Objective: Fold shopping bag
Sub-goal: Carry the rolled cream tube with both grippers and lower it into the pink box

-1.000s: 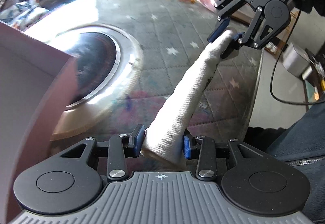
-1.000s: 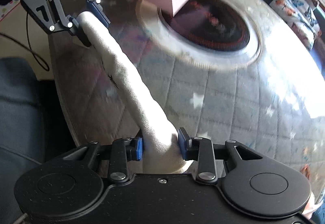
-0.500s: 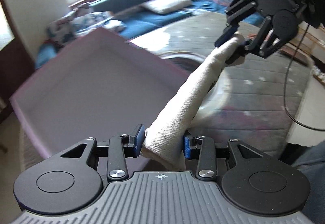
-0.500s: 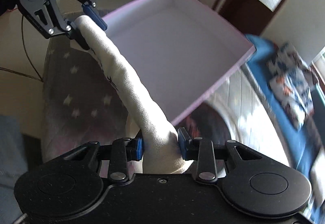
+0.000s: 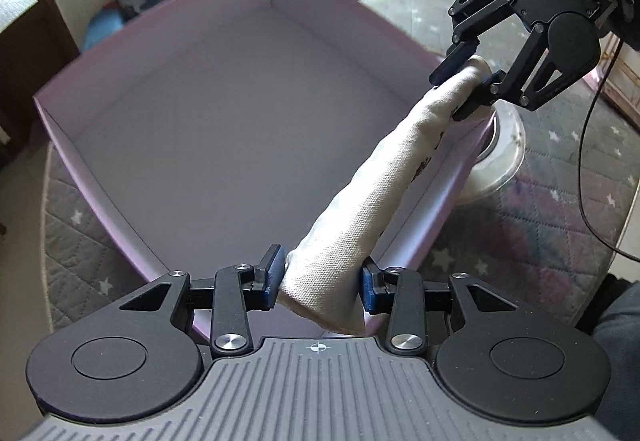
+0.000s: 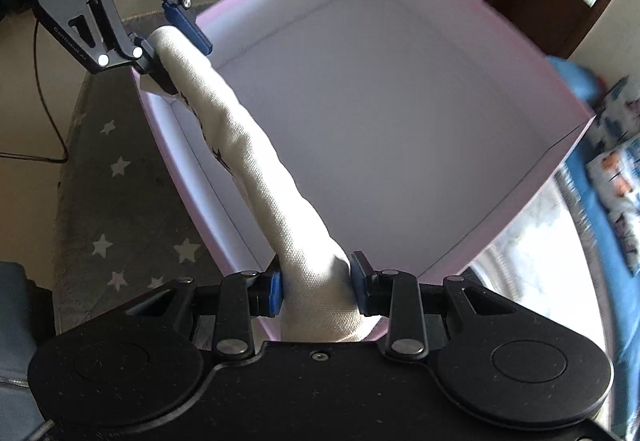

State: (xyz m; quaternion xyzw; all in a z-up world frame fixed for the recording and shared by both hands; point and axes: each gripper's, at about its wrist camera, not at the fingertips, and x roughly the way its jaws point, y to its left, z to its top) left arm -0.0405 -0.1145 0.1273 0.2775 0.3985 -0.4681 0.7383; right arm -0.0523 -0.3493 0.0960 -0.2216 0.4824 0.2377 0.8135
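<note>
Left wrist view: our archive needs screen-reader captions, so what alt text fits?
A rolled cream shopping bag is clamped between the left claw and right claw, stretched above an open pink box on a star-patterned mat.

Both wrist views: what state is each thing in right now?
Bag: rolled into a long bundle, held at both ends above the box's near wall.
Box: open, nothing inside.
Left hand-held gripper: shut on the bag.
Right hand-held gripper: shut on the bag.
</note>
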